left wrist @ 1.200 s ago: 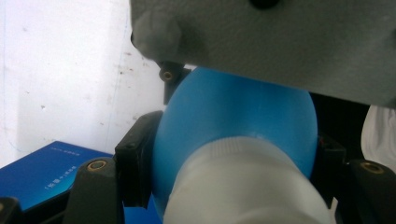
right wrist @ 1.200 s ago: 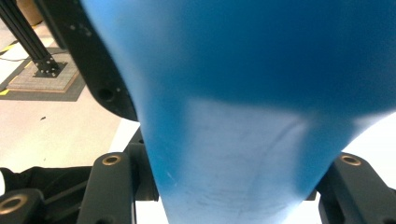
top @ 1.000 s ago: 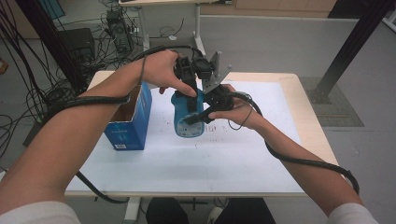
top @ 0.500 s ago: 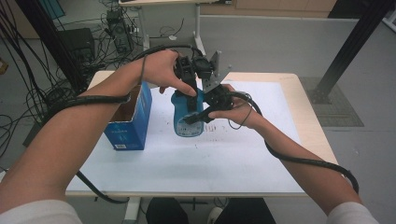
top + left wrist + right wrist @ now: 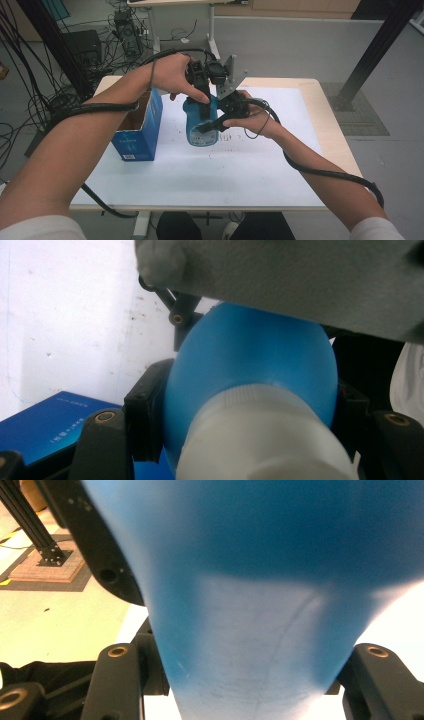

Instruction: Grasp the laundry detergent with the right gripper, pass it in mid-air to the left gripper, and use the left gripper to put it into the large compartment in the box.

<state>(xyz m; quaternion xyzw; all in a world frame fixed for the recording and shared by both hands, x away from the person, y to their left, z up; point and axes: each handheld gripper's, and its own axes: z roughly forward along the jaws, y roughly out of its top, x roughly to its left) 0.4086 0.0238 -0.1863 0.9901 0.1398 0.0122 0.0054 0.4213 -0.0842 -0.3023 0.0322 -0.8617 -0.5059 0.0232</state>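
Note:
A blue bottle (image 5: 198, 131) with a white cap (image 5: 260, 440) stands upright on the white sheet near the table's middle. My left gripper (image 5: 202, 96) comes down on it from above, and its jaws are shut on the bottle's shoulder (image 5: 250, 355) just under the cap. From the right, my right gripper (image 5: 211, 124) is shut across the bottle's body (image 5: 260, 645), which spans the gap between both black jaws. A grey three-cornered plate (image 5: 231, 75) stands above the two grippers.
An open-topped blue carton (image 5: 139, 131) stands left of the bottle, close to my left forearm. The white sheet (image 5: 240, 165) covers most of the table. Cables and equipment lie on the floor at the left, and a black frame post (image 5: 370, 55) rises at the right.

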